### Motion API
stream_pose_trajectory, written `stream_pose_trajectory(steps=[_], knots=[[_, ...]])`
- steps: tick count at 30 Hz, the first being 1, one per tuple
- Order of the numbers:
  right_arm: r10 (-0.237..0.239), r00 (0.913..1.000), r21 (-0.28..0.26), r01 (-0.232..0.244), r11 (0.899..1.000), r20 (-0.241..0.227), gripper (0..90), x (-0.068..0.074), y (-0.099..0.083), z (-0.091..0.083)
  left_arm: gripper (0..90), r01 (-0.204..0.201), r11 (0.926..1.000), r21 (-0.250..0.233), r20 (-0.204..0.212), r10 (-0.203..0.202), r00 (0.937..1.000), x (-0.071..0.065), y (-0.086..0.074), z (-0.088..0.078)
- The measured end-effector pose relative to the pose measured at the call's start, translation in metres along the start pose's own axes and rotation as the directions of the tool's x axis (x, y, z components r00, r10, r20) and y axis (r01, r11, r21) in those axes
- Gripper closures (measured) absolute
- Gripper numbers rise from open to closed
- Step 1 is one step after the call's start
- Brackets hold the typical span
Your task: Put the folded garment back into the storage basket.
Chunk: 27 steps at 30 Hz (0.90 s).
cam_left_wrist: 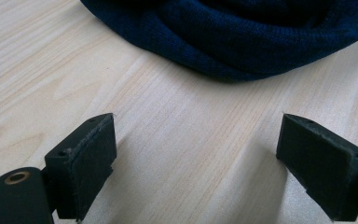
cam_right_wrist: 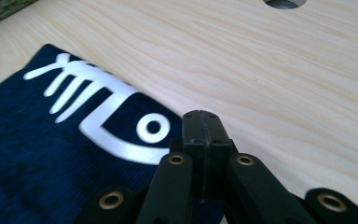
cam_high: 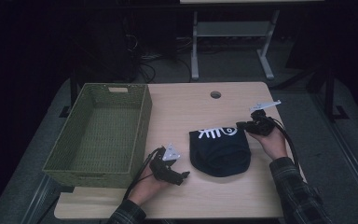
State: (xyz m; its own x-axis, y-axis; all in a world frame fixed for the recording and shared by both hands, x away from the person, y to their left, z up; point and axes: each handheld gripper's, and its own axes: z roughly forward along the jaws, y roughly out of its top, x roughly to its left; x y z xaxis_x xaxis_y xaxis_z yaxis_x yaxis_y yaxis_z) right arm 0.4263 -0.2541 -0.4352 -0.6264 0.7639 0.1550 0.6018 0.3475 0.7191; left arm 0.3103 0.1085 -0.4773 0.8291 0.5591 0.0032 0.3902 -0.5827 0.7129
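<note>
Right tongs, jaws pressed together, pinch a corner of the navy garment lying mid-tabletop, likely to fold it; left tongs wait wide open and empty beside it, near the green basket.

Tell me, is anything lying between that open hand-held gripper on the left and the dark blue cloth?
Nothing visible does. In the left gripper view only bare table lies between the left hand-held gripper, jaws wide apart, and the folded dark blue cloth.
</note>
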Motion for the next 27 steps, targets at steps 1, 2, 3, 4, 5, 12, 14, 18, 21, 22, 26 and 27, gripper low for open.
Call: stream_pose_trajectory(steps=[1, 2, 3, 4, 5, 12, 14, 18, 21, 22, 26, 27], knots=[[0.002, 1.0000, 0.004, -0.002, 1.000, 0.001, 90.0, -0.001, 0.001, 0.002, 11.0, 0.000, 1.0000, 0.000, 0.000, 0.000, 1.0000, 0.000, 0.000, 0.000], [0.001, 1.0000, 0.007, -0.001, 1.000, 0.007, 89.9, -0.002, 0.002, 0.004, 11.0, -0.001, 1.0000, 0.000, 0.000, 0.001, 1.0000, 0.000, 0.000, 0.000], [0.001, 0.9999, 0.001, -0.001, 1.000, 0.013, 90.0, -0.002, 0.003, 0.006, 11.0, 0.000, 1.0000, 0.000, 0.000, 0.000, 1.0000, 0.000, 0.000, 0.000], [0.000, 0.9998, -0.008, 0.000, 1.000, 0.018, 90.0, -0.004, 0.004, 0.007, 11.0, 0.000, 1.0000, 0.000, 0.000, 0.000, 1.0000, 0.000, 0.000, 0.000], [0.001, 0.9998, -0.009, -0.001, 1.000, 0.020, 90.0, -0.005, 0.004, 0.008, 11.0, 0.000, 1.0000, 0.000, 0.000, 0.000, 1.0000, 0.000, 0.000, 0.000], [0.018, 0.9992, 0.029, -0.019, 0.999, 0.037, 90.0, -0.012, -0.001, 0.022, 11.0, 0.000, 1.0000, 0.000, 0.000, 0.000, 1.0000, 0.000, 0.000, 0.000], [0.028, 0.9989, 0.038, -0.030, 0.999, 0.038, 90.0, -0.014, -0.003, 0.024, 11.0, 0.000, 1.0000, 0.000, 0.000, 0.000, 1.0000, 0.000, 0.000, 0.000], [0.030, 0.9989, 0.059, -0.032, 0.998, 0.037, 90.0, -0.019, -0.008, 0.025, 11.0, 0.000, 1.0000, 0.000, 0.000, 0.000, 1.0000, 0.000, 0.000, 0.000], [0.041, 0.9986, 0.075, -0.044, 0.996, 0.035, 90.0, -0.020, -0.011, 0.023, 11.0, 0.000, 1.0000, 0.000, 0.000, 0.000, 1.0000, 0.000, 0.000, 0.000], [0.033, 0.9989, 0.081, -0.036, 0.996, 0.034, 90.0, -0.021, -0.012, 0.022, 11.0, 0.000, 1.0000, -0.001, 0.000, 0.000, 1.0000, 0.000, 0.000, 0.000], [0.033, 0.9988, 0.103, -0.037, 0.994, 0.037, 90.0, -0.021, -0.018, 0.019, 11.0, 0.000, 1.0000, 0.000, 0.000, 0.000, 1.0000, 0.000, 0.000, 0.000], [0.032, 0.9988, 0.104, -0.036, 0.994, 0.037, 90.0, -0.021, -0.020, 0.017, 11.0, 0.000, 1.0000, 0.000, 0.000, 0.000, 1.0000, 0.000, 0.000, 0.000]])
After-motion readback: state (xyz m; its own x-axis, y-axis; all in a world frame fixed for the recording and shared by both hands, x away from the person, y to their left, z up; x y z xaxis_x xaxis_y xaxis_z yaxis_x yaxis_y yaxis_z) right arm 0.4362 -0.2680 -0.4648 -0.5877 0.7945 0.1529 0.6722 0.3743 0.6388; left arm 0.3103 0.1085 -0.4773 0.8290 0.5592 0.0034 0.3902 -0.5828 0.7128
